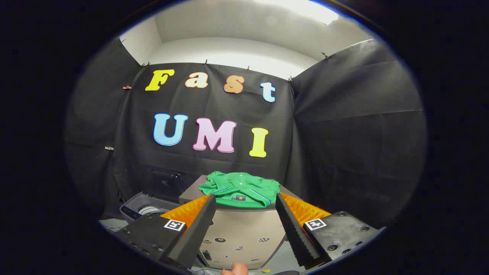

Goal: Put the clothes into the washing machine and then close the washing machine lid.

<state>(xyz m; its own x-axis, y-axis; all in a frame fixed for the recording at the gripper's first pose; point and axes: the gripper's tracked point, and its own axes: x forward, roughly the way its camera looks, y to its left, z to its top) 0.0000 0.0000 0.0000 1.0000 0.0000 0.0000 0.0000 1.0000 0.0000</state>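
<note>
Looking past our gripper (244, 202), fingers spread wide and holding nothing, we see the green shirt (240, 189) at lower centre, just beyond them, on a beige box (237, 233).

Open air separates the spread tool (244, 208) from the shirt (240, 189).

Shirt (240, 190) lying bunched on top of a box-like stand (237, 233), just ahead of the gripper (244, 200) and between its fingers, jaws spread wide, nothing touched; washing machine (143, 208) left of the stand, lower, beyond the left finger; booth wall behind both; fingertip of a hand (235, 269) below the stand, between the fingers.
</note>
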